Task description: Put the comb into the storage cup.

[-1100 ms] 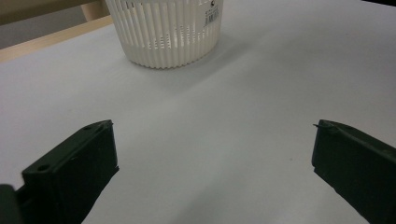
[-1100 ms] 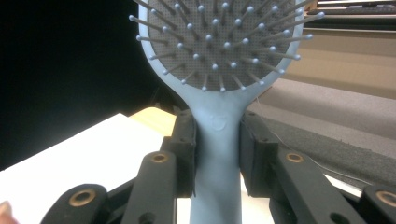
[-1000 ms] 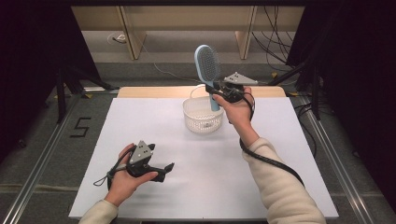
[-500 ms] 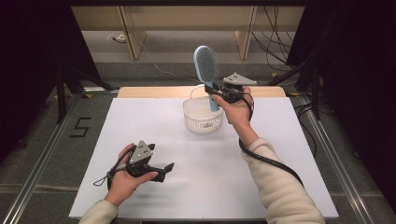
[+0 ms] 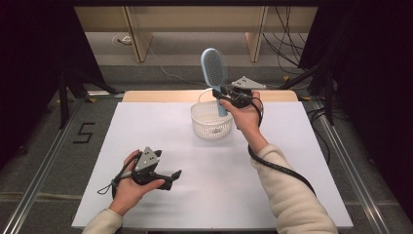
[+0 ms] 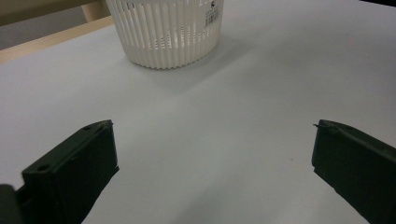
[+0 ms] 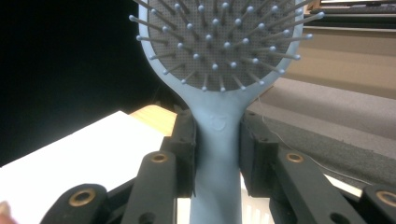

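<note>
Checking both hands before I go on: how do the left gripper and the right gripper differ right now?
The left gripper is open with nothing between its jaws; the right gripper is shut on the blue hairbrush, clamping its handle. The left one sits low over the white table, near its front edge; the right one is raised above the white basket, the brush head pointing up. Both are black two-jaw grippers, each held in one hand.

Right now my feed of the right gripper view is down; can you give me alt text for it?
The right gripper is shut on the handle of a light blue hairbrush, whose bristled head stands upright just above the jaws. Behind lie a corner of the white table and a dark background.
</note>
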